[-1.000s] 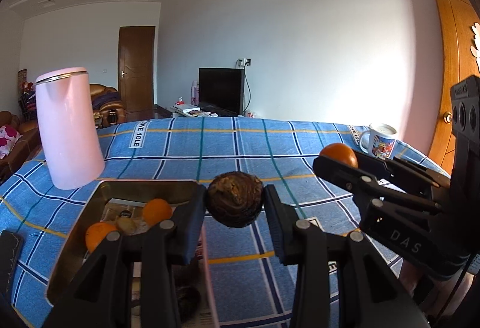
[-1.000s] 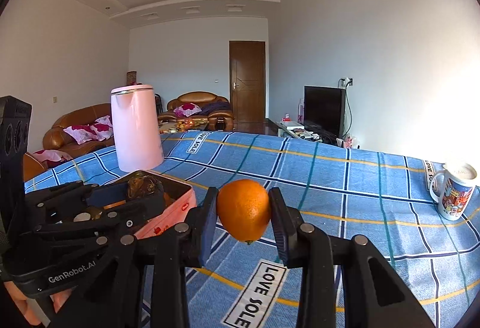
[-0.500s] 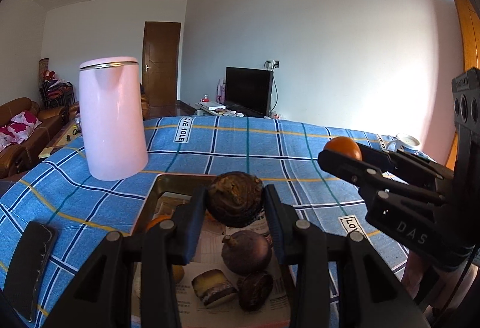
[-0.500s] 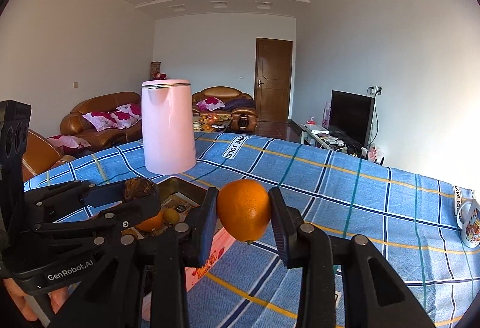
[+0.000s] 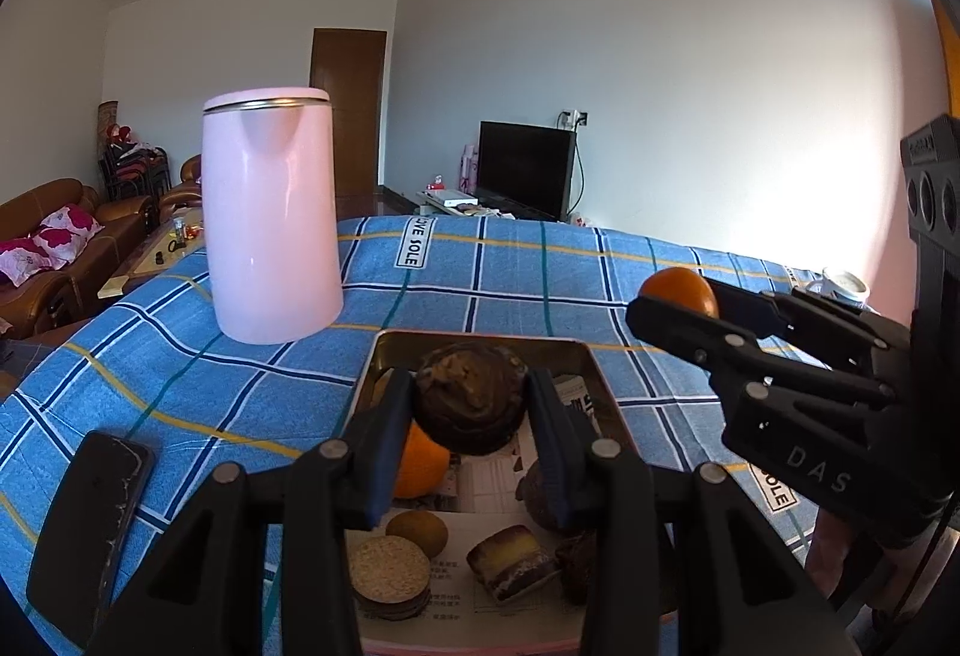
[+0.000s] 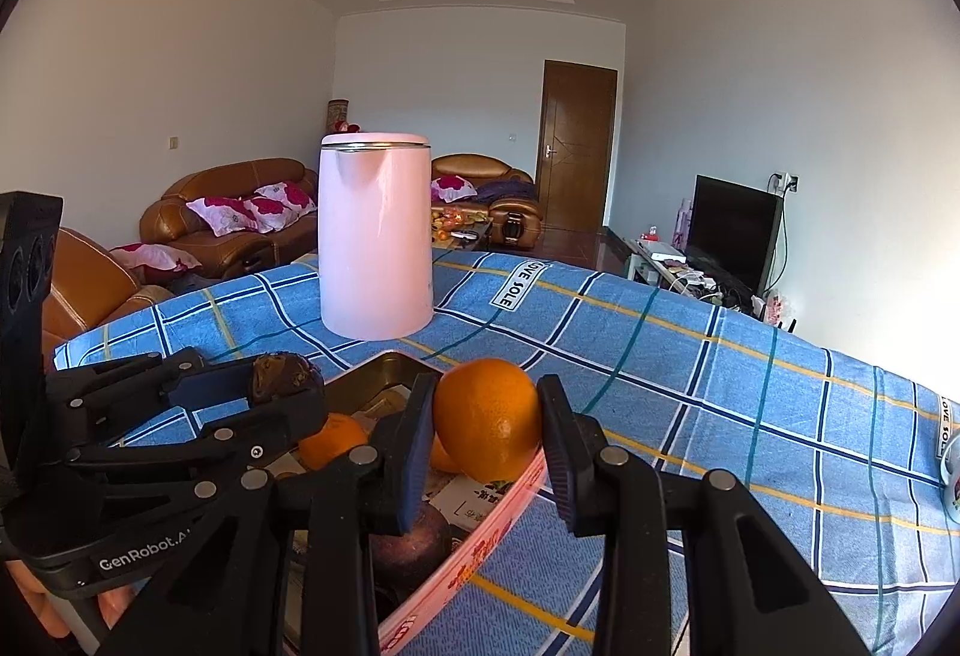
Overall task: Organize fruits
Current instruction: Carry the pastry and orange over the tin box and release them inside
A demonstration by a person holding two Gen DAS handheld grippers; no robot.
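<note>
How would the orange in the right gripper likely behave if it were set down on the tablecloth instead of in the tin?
The orange looks round and smooth, so it may roll on the tablecloth. The walled tin should stop it. Its firm skin probably tolerates the right gripper.

Your two grippers sit close together above the metal tray (image 5: 591, 363), so sideways room between them is tight. The tray floor is crowded with an orange (image 5: 420, 461), biscuits (image 5: 390, 575) and dark fruits. A tall pink kettle (image 5: 270, 224) blocks the far left. A black phone (image 5: 90, 530) lies near left. Blue checked cloth (image 6: 750, 416) to the right lies open as far as a mug (image 6: 953, 470).
</note>
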